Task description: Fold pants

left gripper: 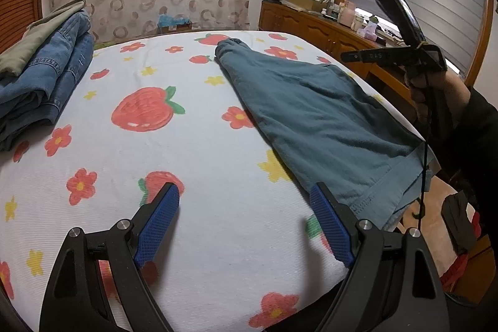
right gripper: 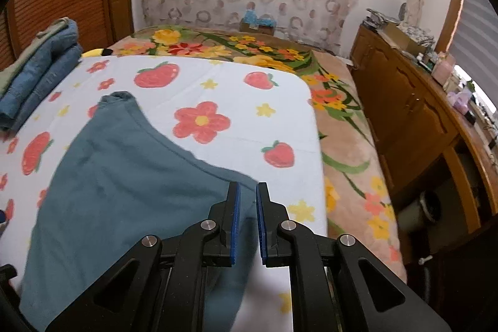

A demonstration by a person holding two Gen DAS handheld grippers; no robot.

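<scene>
Strawberry-print sheet (left gripper: pixel 193 164) under flat teal pants (left gripper: pixel 326 126).

You have a strawberry-and-flower printed cloth (left gripper: pixel 193 151) spread under your work area, a stack of folded jeans (left gripper: pixel 46 83) at its far left, a floral blanket (right gripper: pixel 342 126) beyond its right edge, and a cluttered wooden dresser (right gripper: pixel 414 114) along the right-hand wall.
</scene>
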